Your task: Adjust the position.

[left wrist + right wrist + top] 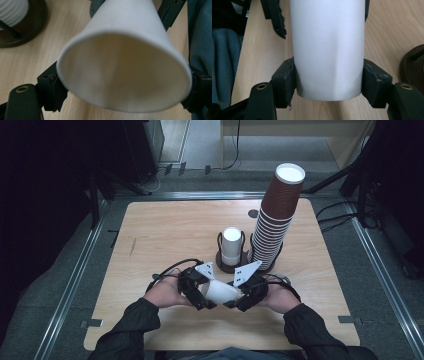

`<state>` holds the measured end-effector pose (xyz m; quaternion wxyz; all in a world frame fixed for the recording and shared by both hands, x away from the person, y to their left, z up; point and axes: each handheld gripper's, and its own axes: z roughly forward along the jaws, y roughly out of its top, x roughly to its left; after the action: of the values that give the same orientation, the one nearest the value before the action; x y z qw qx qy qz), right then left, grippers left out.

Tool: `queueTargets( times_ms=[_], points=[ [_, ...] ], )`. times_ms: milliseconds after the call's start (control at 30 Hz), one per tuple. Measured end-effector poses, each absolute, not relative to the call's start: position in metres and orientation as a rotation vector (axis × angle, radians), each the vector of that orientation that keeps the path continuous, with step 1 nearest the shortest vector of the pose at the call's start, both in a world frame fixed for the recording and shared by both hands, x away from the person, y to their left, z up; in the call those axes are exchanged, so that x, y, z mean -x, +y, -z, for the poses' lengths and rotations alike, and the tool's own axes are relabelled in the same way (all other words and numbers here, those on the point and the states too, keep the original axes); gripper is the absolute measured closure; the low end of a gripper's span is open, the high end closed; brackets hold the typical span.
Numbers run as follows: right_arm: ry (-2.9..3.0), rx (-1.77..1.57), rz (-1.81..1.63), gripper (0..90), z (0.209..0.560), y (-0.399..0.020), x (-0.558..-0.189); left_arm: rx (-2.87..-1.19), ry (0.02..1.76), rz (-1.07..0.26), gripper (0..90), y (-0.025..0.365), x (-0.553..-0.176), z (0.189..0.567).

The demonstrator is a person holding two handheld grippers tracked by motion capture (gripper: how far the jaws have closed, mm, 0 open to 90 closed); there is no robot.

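dim room, table lit; close-ups soft.

A paper cup (221, 292) lies on its side near the table's (150, 235) near edge, between the left gripper (206, 296) and right gripper (239, 296). Just beyond it stands a cup holder (231, 256) with stacked cups; to its right rises a tall cup stack (276, 215).

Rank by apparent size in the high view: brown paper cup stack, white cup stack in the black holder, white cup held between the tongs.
1. Tall brown paper cup stack
2. White cup stack in the black holder
3. Single white paper cup; nearly equal to 2, ranking unsure.
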<state>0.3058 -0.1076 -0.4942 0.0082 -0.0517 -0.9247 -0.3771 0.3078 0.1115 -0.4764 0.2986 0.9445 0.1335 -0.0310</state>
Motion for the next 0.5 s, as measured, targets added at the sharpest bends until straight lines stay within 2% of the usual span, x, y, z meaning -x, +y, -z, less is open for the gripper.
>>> queueTargets(
  times_ms=[500],
  points=[
    [-2.735,0.237,1.422,35.0,0.481,-0.129,-0.314,-2.223,0.421,0.125,13.4,0.131,-0.311,0.461]
  ],
)
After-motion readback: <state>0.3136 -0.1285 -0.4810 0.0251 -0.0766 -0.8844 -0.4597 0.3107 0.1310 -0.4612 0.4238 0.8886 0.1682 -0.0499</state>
